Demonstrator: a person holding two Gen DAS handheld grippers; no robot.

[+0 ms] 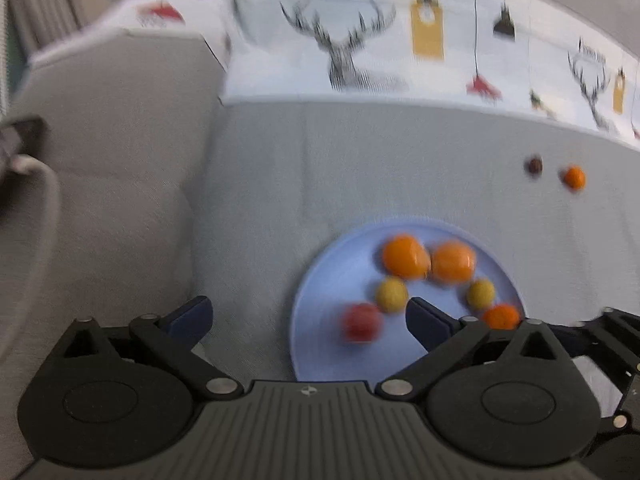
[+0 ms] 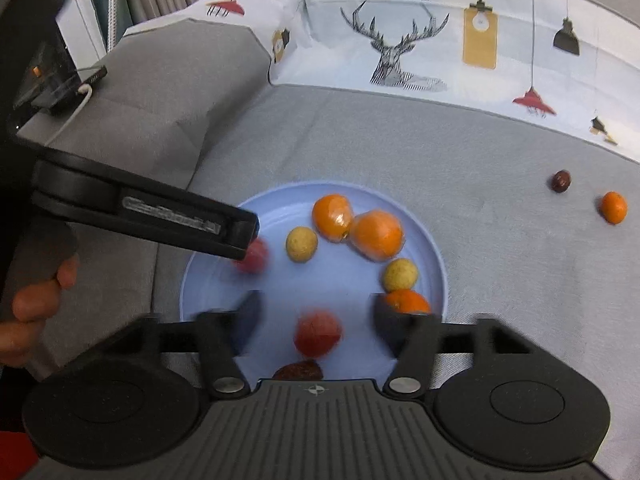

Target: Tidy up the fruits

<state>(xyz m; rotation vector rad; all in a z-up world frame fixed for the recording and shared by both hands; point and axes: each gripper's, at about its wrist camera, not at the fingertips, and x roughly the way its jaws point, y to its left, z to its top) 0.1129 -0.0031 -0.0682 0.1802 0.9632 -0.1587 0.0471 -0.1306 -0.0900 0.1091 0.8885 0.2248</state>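
A light blue plate lies on a grey cushion. It holds two oranges, two small yellow fruits, a small orange, two red fruits and a dark brown one. My right gripper is open over the plate's near side, and a blurred red fruit sits loose between its fingers. My left gripper is wide open at the plate's left rim. Another red fruit lies between its fingertips, untouched. A dark fruit and a small orange lie off the plate.
The grey cushion ends at a white cloth with a deer print at the back. A grey armrest rises on the left, with a phone on a white cable. A person's hand grips the left tool.
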